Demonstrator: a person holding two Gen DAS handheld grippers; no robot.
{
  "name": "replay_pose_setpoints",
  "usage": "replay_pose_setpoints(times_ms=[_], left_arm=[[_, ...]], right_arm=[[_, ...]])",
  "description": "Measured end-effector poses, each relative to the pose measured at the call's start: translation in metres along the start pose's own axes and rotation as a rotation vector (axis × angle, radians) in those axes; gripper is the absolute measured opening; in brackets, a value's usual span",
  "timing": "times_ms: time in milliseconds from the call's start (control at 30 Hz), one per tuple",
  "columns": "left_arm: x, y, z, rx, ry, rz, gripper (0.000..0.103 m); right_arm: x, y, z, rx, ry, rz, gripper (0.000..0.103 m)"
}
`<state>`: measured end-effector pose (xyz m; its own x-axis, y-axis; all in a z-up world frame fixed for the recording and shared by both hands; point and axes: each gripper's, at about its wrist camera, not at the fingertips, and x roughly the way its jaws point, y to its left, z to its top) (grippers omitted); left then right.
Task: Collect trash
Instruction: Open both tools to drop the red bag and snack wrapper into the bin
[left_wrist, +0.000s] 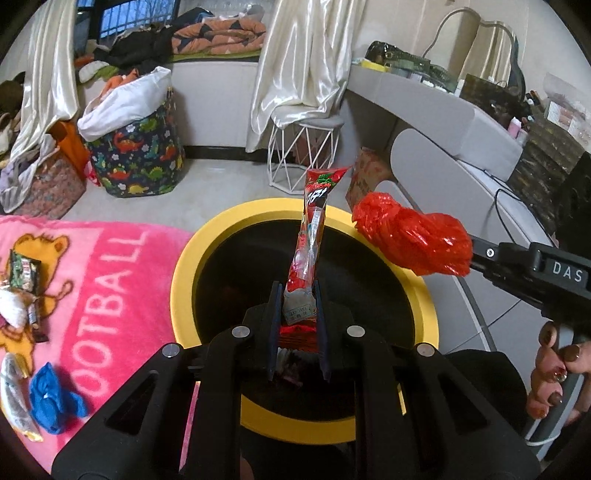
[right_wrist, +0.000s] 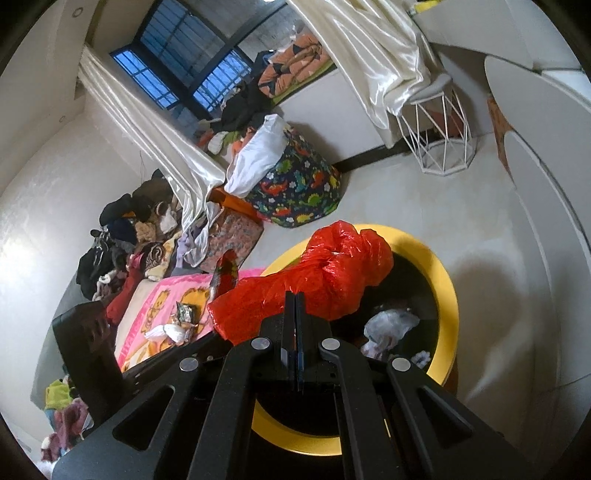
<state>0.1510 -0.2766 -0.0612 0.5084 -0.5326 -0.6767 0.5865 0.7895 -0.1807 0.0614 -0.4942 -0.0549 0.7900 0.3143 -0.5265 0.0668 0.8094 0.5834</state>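
Standing upright over the yellow-rimmed bin (left_wrist: 258, 212), a red snack wrapper (left_wrist: 308, 236) is clamped at its lower end in the left gripper (left_wrist: 297, 314). At three o'clock from it, the right gripper (right_wrist: 294, 314) is pinched tight on a crumpled red plastic bag (right_wrist: 325, 273) (above the bin's rim). More wrappers (left_wrist: 23, 271) lie on the pink blanket (left_wrist: 110, 266) at nine o'clock.

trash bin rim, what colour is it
Yellow, around a black inside: the trash bin rim shows best in the left wrist view.
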Motion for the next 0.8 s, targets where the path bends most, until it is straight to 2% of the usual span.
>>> replay_pose_setpoints(times_ms=[133,167,200,300,367,467,500,600,700,800], left_arm=[[0.007,0.002,0.000,-0.004,0.011,0.005,0.017],[0.008,0.003,0.000,-0.004,0.015,0.007,0.021],[0.009,0.003,0.000,-0.006,0.016,0.004,0.026],[0.006,0.002,-0.002,-0.011,0.002,0.013,0.055],[0.001,0.003,-0.003,-0.021,-0.020,0.023,0.066],[-0.006,0.001,-0.003,-0.023,-0.055,0.008,0.080],[-0.008,-0.001,-0.003,-0.021,-0.066,0.009,0.091],[-0.013,-0.004,-0.002,-0.026,-0.085,0.013,0.092],[-0.020,-0.007,-0.005,-0.014,-0.111,0.022,0.092],[-0.027,-0.008,-0.007,-0.004,-0.125,0.045,0.092]], right_arm=[[0.003,-0.002,-0.002,0.005,0.003,-0.030,0.005],[0.004,-0.004,-0.002,0.014,0.003,-0.031,0.013],[0.003,-0.006,-0.001,0.022,-0.002,-0.043,0.026],[0.001,-0.009,0.000,0.037,-0.018,-0.055,0.038],[-0.001,-0.009,0.001,0.039,-0.032,-0.058,0.040],[-0.009,-0.005,0.004,-0.001,-0.080,-0.122,0.060],[-0.014,-0.002,0.004,-0.018,-0.108,-0.154,0.067],[-0.020,0.002,0.003,-0.057,-0.157,-0.209,0.078],[-0.022,0.005,0.001,-0.099,-0.197,-0.286,0.082],[-0.022,0.001,-0.002,-0.083,-0.210,-0.268,0.087]])
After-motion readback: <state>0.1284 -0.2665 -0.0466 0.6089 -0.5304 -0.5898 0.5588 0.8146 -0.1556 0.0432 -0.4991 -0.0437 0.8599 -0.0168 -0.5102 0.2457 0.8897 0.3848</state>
